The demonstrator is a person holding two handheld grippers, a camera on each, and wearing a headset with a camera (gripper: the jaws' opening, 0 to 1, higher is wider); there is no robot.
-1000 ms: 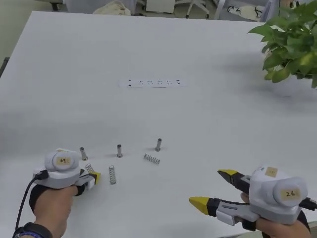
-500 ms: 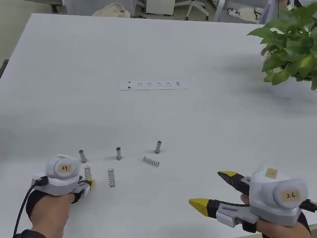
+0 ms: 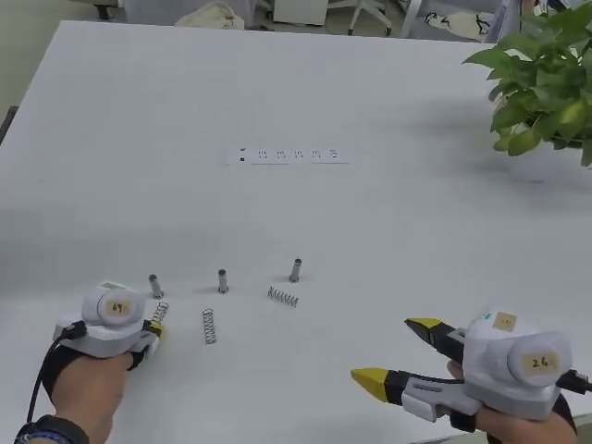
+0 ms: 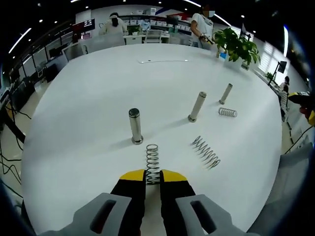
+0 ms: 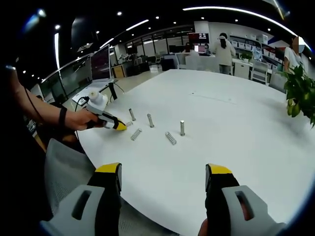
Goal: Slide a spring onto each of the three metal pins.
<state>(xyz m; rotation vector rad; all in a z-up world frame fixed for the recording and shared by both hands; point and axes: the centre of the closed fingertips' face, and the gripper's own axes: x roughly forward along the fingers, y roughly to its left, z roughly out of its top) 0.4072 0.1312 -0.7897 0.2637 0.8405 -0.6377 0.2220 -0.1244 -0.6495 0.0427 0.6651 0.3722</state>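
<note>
left claw [image 4: 152, 173] shifted left, pinching coiled spring [image 4: 152, 156].

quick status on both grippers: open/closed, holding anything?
Left gripper: shut on a spring.
Right gripper: open, holding nothing.

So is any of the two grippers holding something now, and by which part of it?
The left gripper holds one spring by its near end, pinched between the yellow jaw tips. The right gripper is open and holds nothing.
</note>
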